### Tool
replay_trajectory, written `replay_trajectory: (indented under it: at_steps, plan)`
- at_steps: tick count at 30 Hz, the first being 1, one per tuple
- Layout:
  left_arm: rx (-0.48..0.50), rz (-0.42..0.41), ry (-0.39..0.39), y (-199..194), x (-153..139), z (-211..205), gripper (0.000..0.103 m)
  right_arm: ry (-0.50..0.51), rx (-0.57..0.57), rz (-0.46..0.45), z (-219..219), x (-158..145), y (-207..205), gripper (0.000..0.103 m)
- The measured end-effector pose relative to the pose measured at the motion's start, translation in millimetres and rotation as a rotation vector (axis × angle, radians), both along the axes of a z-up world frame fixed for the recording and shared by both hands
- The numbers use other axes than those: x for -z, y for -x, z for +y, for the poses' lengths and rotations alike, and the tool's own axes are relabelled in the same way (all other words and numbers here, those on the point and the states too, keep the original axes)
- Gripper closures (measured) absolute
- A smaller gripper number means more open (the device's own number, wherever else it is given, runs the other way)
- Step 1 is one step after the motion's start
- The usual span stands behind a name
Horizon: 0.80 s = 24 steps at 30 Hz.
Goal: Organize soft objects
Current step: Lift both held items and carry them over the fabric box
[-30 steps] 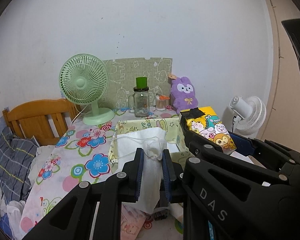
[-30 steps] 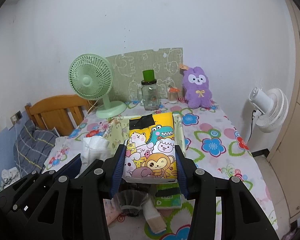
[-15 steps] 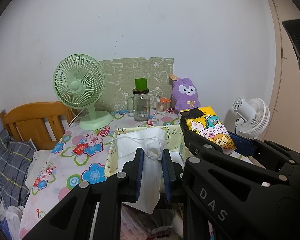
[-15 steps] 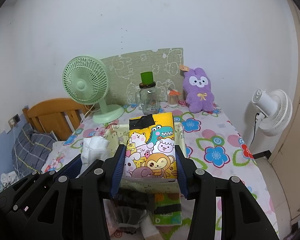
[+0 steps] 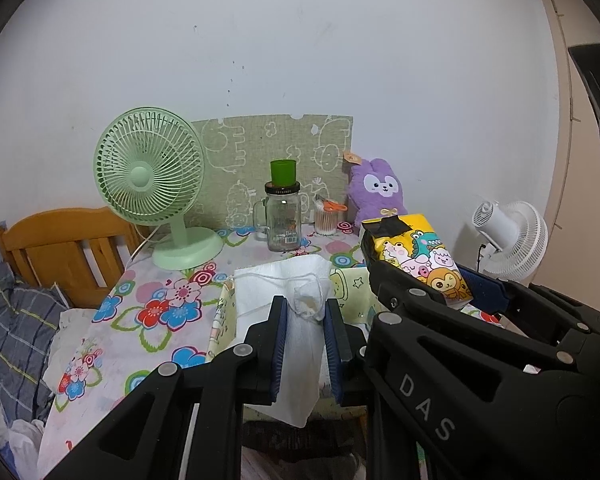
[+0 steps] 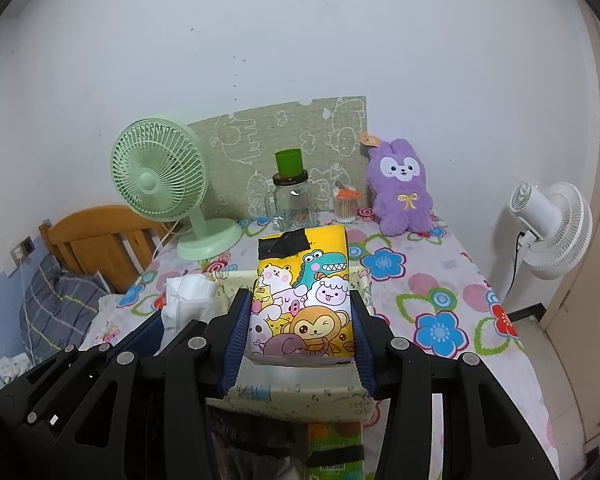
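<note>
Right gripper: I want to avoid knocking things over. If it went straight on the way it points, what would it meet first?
Probably the pale yellow fabric bin just ahead below the right gripper, which holds the cartoon tissue pack. Beyond it stands the glass jar; depth is unclear.

The left gripper (image 5: 305, 316) is clamped on a white drawstring cloth pouch (image 5: 292, 320), which hangs between the blue pads above a pale yellow fabric storage box (image 5: 352, 288). To the right, the right gripper (image 5: 432, 284) holds a yellow cartoon-animal tissue pack (image 5: 416, 256). The floral tablecloth (image 5: 156, 316) carries a green desk fan (image 5: 150, 172), a glass mug jar (image 5: 283, 220) topped by a green cup (image 5: 283, 172), a cotton swab container (image 5: 326, 218) and a purple plush rabbit (image 5: 376, 196). A white fan (image 5: 512, 240) stands at far right.
</note>
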State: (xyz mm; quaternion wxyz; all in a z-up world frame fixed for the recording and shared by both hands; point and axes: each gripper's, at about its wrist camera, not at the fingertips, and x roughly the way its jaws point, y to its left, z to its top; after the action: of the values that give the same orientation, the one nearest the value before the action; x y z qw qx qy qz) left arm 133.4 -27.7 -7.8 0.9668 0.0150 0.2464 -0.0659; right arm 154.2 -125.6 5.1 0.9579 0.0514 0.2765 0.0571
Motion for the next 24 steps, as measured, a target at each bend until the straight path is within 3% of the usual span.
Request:
replay_trajectory:
  at_steps: [19, 21, 24]
  plan:
    - [0.009, 0.094, 0.028, -53.0, 33.9, 2.9, 0.085, 0.028, 0.025, 0.082, 2.4, 35.2, -54.7, 0.053]
    - [0.008, 0.115, 0.026, -59.2, 40.5, 2.8, 0.083, 0.03, 0.031, 0.1, 2.2, 41.5, -60.3, 0.053]
    - [-0.001, 0.149, 0.016, -68.4, 50.3, 3.0, 0.07, 0.051, 0.044, 0.122, 2.6, 51.3, -67.0, 0.053]
